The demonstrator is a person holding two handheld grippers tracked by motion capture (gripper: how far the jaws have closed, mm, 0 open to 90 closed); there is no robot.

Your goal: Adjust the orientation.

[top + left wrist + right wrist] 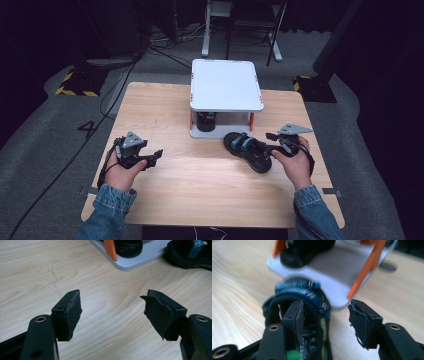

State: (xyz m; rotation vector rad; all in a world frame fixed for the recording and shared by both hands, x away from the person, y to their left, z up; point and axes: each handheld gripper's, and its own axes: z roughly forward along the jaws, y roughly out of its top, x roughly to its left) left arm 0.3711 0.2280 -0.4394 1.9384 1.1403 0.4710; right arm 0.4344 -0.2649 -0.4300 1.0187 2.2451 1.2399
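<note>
Light wooden desk (200, 175) carrying white two-tier rack with orange posts (226, 85) at rear centre; second dark shoe on rack's lower tier (205, 121). Black sandal with blue strap (248, 150) lying just in front of rack's right corner, long axis slanting from rack toward right gripper (270, 136). Right gripper nearer: fingers parted wide, one inside sandal, other outside its rim, nothing clamped yet. Left gripper (157, 153) well left of rack, wide open, empty. Insole lettering partly readable: "SOBD…".

A wooden desk (165, 107) stands on grey carpet (45, 135); cables (165, 42) and chair legs (272, 40) lie far back in darkness.
</note>
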